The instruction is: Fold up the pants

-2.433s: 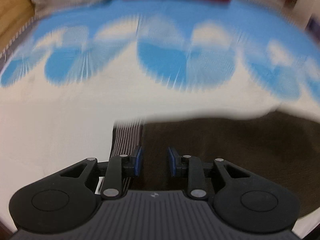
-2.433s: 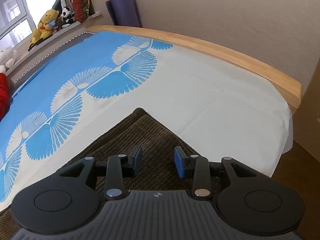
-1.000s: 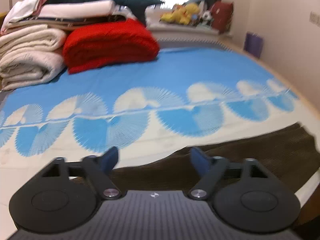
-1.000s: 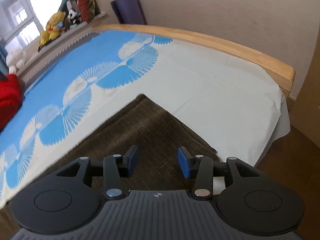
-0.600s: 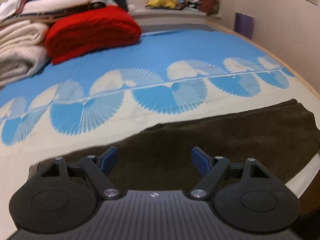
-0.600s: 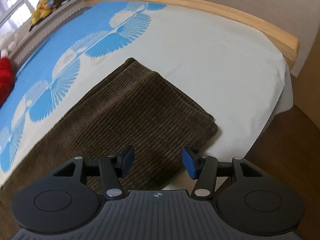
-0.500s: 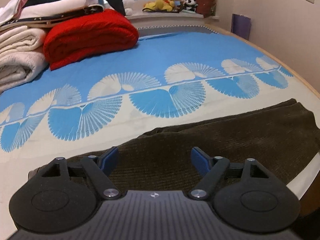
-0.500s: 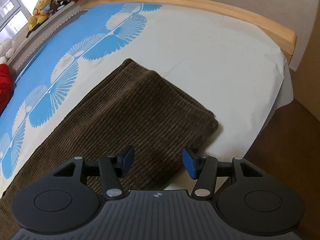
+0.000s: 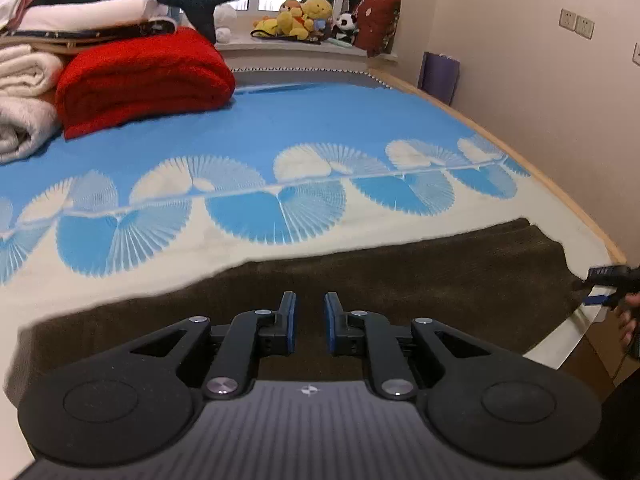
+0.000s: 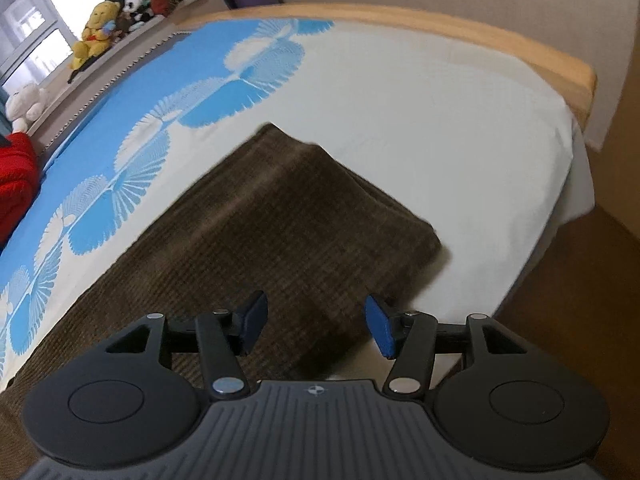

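Blue-patterned bed, brown pants flat beneath both hand-held grippers

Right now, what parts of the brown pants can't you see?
- Left wrist view: the near edge of the brown pants is hidden behind the left gripper.
- Right wrist view: the waist end is cut off at the frame's left edge; the right gripper covers the near side.
- Motion blur smears the corduroy ribs.

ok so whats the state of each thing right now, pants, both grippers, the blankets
pants: lying flat on the bed sheet, folded lengthwise, not gripped
left gripper: jaws narrowed to a small gap, nothing between them, above the pants
right gripper: open wide, empty, over the pants' end
red blanket: folded, at the far end
white blankets: rolled, stacked beside it
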`<act>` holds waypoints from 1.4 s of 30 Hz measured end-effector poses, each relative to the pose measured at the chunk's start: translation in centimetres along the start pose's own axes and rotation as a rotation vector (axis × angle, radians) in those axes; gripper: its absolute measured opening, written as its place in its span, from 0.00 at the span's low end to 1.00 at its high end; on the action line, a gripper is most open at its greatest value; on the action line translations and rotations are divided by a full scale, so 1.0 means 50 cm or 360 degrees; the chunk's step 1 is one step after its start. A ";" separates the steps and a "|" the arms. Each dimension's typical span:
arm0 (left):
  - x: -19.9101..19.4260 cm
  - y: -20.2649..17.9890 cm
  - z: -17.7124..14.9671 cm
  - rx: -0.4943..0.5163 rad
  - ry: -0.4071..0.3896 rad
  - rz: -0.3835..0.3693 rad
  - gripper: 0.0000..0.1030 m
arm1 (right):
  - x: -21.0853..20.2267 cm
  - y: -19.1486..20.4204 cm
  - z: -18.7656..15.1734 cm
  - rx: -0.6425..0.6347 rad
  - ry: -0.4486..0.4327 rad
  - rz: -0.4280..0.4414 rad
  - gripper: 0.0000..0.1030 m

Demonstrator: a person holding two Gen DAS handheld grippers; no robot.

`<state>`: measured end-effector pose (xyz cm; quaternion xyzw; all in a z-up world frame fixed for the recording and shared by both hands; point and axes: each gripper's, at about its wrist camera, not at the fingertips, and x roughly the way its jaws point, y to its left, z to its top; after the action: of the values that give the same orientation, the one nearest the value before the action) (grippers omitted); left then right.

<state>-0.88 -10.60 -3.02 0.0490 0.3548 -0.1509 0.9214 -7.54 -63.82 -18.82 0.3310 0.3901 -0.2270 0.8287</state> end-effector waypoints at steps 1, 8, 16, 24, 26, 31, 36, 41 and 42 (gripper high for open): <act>0.019 -0.006 -0.013 0.0010 0.0070 0.0059 0.15 | 0.005 -0.006 0.001 0.0033 0.0014 -0.0011 0.56; 0.038 -0.018 -0.022 0.0123 0.0046 0.0176 0.22 | 0.027 -0.015 -0.002 0.0191 0.0037 -0.0026 0.58; 0.040 0.001 -0.027 0.0099 0.0078 0.0199 0.29 | 0.049 -0.013 0.001 0.0248 0.0049 -0.0020 0.61; 0.053 0.004 -0.033 0.0112 0.0121 0.0207 0.30 | 0.057 0.003 0.010 0.0246 0.0017 0.0015 0.67; 0.057 0.001 -0.035 0.0130 0.0129 0.0204 0.30 | 0.059 0.006 0.010 0.0239 0.0014 0.0032 0.70; 0.056 0.001 -0.032 0.0116 0.0112 0.0204 0.30 | 0.041 -0.009 0.012 0.0290 -0.0032 0.0018 0.68; 0.056 0.007 -0.031 0.0107 0.0134 0.0201 0.33 | 0.019 -0.062 0.008 0.0567 -0.0088 0.0051 0.68; 0.074 0.008 -0.040 0.0126 0.0183 0.0225 0.33 | 0.034 -0.096 0.002 0.0738 -0.0057 0.0062 0.67; 0.076 0.009 -0.040 0.0126 0.0186 0.0228 0.33 | 0.037 -0.100 0.000 0.0757 -0.0058 0.0034 0.68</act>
<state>0.62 -10.72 -7.05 0.1192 0.3973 -0.0954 0.9049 -9.62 -67.42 -22.14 0.5170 0.3071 -0.3095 0.7366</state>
